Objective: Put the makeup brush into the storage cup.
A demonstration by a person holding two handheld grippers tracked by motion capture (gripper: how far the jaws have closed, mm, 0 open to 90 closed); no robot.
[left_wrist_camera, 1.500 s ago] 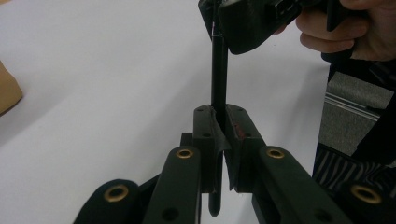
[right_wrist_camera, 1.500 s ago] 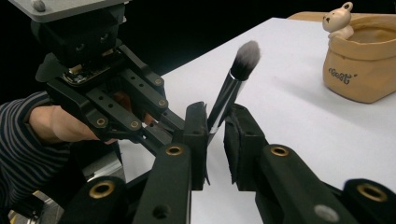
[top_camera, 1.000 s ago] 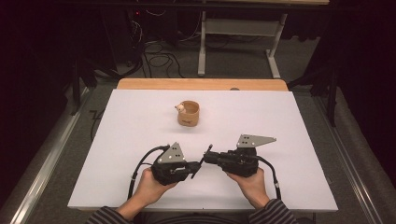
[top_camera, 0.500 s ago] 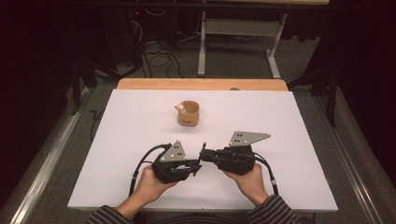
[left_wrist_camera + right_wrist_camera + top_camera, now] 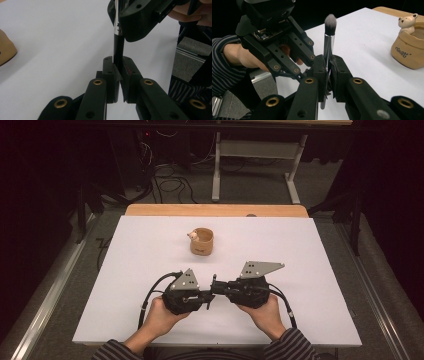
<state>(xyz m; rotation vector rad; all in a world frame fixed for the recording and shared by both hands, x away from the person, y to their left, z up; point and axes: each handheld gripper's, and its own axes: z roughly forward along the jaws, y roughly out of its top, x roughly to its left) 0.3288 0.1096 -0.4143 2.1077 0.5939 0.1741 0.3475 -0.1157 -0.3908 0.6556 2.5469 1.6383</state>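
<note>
High view is showing a person seated at a white desk [image 5: 150, 270], holding a black gripper in each hand near the front edge. The left gripper [image 5: 209, 296] and the right gripper [image 5: 216, 286] are pointing toward each other, tips meeting at the middle. Between them they are holding a small makeup brush [image 5: 328, 42] with a black handle, a silver ferrule and a grey-white tuft.

Right gripper view is looking along its own fingers [image 5: 320, 72], which are closed almost fully on the brush at the lower part of the silver ferrule, with the tuft standing upright above them. Left gripper view is showing its fingers [image 5: 109, 75] pressed in on the black handle [image 5: 118, 50], with barely a gap beyond the handle's width. Both grippers gripping one brush at once suggests a handover between hands, though which side is giving and which is receiving cannot be told.

Farther back on the desk, well apart from the grippers, a tan pot [image 5: 201, 241] with a little bear figure [image 5: 407, 22] on its rim is standing upright. It looks like a likely holder for the brush, which would explain re-gripping it for a tidier placement.
</note>
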